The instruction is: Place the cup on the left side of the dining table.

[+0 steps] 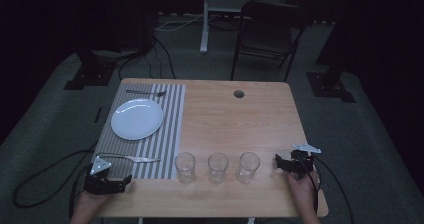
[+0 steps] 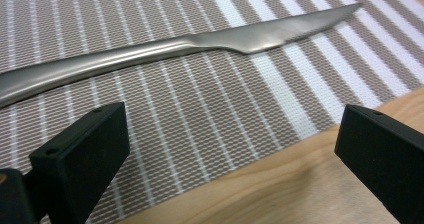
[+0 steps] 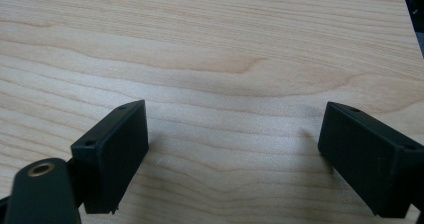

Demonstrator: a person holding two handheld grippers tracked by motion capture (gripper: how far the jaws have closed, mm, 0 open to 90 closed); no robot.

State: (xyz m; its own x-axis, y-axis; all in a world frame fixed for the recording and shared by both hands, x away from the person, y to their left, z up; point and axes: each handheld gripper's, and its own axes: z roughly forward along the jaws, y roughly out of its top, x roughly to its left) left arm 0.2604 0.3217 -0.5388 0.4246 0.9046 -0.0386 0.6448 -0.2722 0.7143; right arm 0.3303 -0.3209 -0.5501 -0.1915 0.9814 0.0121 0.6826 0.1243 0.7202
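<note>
A white plate (image 1: 137,118) lies on a striped placemat (image 1: 169,134) at the table's left, with a fork (image 1: 146,92) beyond it and a steel knife (image 1: 134,158) (image 2: 200,41) at its near edge. Three empty glasses (image 1: 185,167) (image 1: 218,167) (image 1: 248,166) stand in a row along the front. My left gripper (image 1: 125,182) (image 2: 235,154) rests open at the mat's near corner, just short of the knife. My right gripper (image 1: 278,163) (image 3: 235,154) sits open on bare wood, right of the rightmost glass. Nothing is between either pair of jaws.
The wooden table (image 1: 240,119) has a round cable hole (image 1: 239,93) near its far edge. A folding chair (image 1: 267,31) and a white post (image 1: 204,19) stand behind it. Cables (image 1: 45,176) trail over the grey floor.
</note>
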